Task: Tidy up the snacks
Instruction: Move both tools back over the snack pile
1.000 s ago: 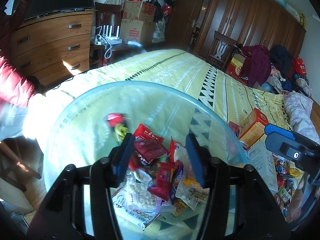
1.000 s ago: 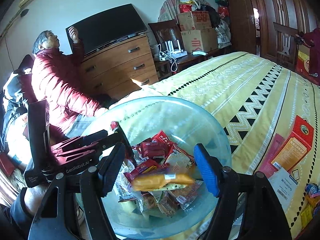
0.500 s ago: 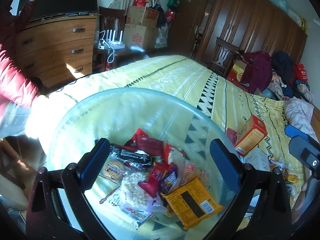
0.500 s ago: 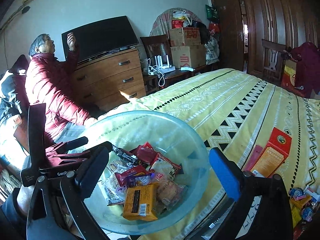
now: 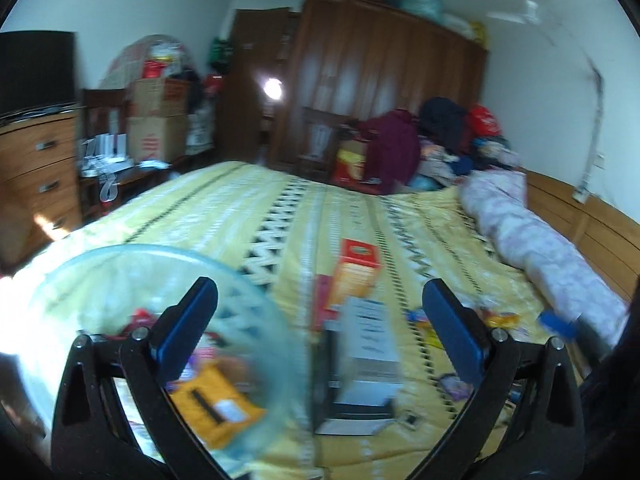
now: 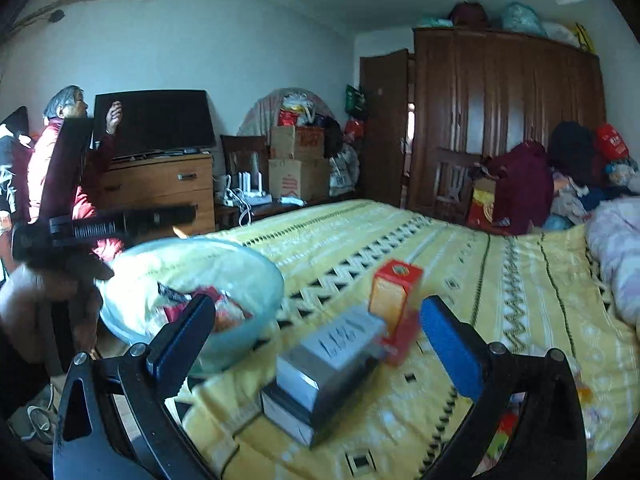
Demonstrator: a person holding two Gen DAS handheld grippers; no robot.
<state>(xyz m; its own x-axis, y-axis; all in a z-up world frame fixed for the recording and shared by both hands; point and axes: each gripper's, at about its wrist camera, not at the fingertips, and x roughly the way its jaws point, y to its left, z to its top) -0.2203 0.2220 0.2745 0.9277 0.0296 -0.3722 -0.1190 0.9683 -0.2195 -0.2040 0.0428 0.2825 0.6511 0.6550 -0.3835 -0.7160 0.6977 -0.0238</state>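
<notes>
Glass bowl (image 5: pixel 256 280) motion-blurred, snacks (image 5: pixel 216 400) inside smeared beyond telling.

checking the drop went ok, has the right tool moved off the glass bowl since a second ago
Yes. The right tool swung right: the glass bowl sat between its fingers earlier and now lies left, with the grey box between them. Its jaws have just been opening, holding nothing.

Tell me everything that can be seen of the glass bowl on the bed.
The glass bowl is round, wide and deep, of clear glass with a pale blue-green tint. It stands upright at the near corner of the yellow patterned bedspread, left of the grey boxes. Inside lie mixed snack packets, mostly red, and an orange packet on top. Nothing grips it: no hand-held gripper touches it. The pictures are blurred, so finer detail is unclear.
</notes>
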